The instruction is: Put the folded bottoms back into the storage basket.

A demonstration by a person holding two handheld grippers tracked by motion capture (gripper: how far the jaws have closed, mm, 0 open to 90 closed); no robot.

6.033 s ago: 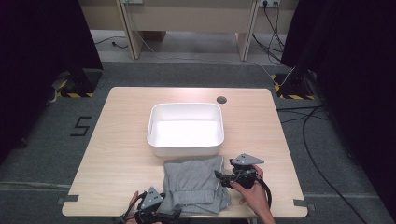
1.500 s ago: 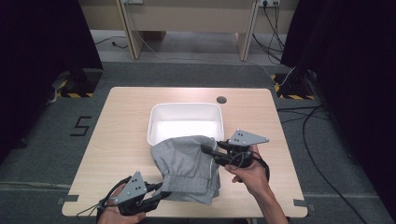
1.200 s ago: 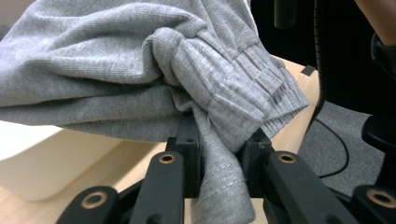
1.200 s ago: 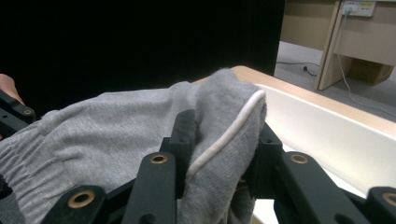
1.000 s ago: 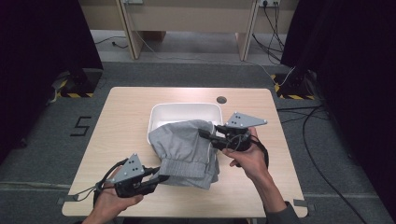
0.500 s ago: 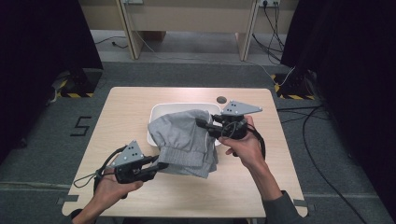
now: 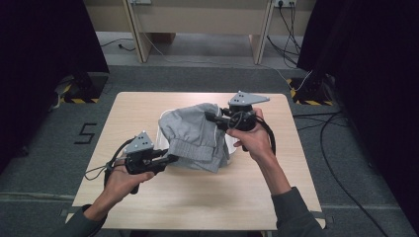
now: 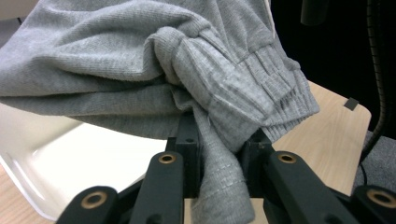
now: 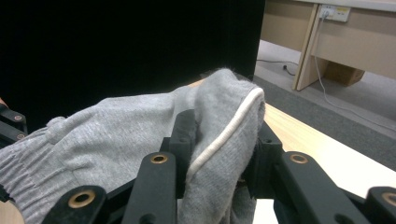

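Draping grey, ribbed-cuffed sweatshirt [image 7: 195, 136] over white bin [image 8: 56, 163], both jaws pinching its fabric

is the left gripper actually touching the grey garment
Touching. In the left gripper view the left gripper has both black jaws closed on a fold of the grey garment, the cloth pinched between them with no gap.

- Two black hand-held grippers were seen: the left gripper [image 7: 170, 158] and the right gripper [image 7: 209, 116], each topped by a grey three-cornered plate.
- Black cables were looped from both gripper bodies.
- Brass-coloured rivets were noted at the pivots of the black jaw links in both gripper views.
- Dark sleeves, seemingly grey-green, were worn on both forearms, ending above the wrists.
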